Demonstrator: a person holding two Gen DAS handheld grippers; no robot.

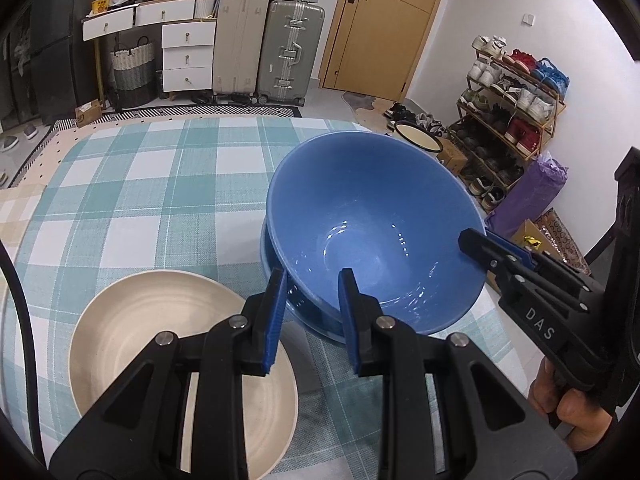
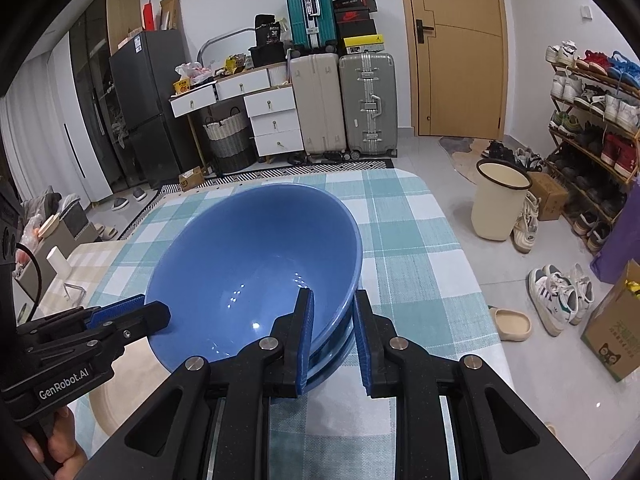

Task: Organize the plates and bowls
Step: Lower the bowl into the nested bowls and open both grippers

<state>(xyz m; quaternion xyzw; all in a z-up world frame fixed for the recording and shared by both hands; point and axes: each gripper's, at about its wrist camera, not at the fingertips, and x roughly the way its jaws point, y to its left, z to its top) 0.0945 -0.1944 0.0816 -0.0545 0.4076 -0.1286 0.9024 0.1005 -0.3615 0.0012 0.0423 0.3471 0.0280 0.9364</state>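
Note:
A large blue bowl (image 1: 372,216) (image 2: 256,264) sits tilted inside a second blue bowl (image 1: 269,258) (image 2: 340,354), whose rim shows just beneath it. Both rest on the checked tablecloth (image 1: 160,184) (image 2: 404,248). My left gripper (image 1: 313,280) (image 2: 136,312) is shut on the upper bowl's near-left rim, one pad inside and one outside. At the opposite rim, my right gripper (image 2: 334,296) (image 1: 478,242) is shut on the same bowl's wall. A beige plate (image 1: 132,336) (image 2: 106,404) lies flat to the left of the bowls, partly hidden under the left gripper.
The table's right edge (image 2: 492,320) runs close beside the bowls. On the floor past it stand a cream bin (image 2: 496,204), shoes, a shoe rack (image 2: 588,120) and a cardboard box (image 2: 616,328). Suitcases and drawers line the far wall.

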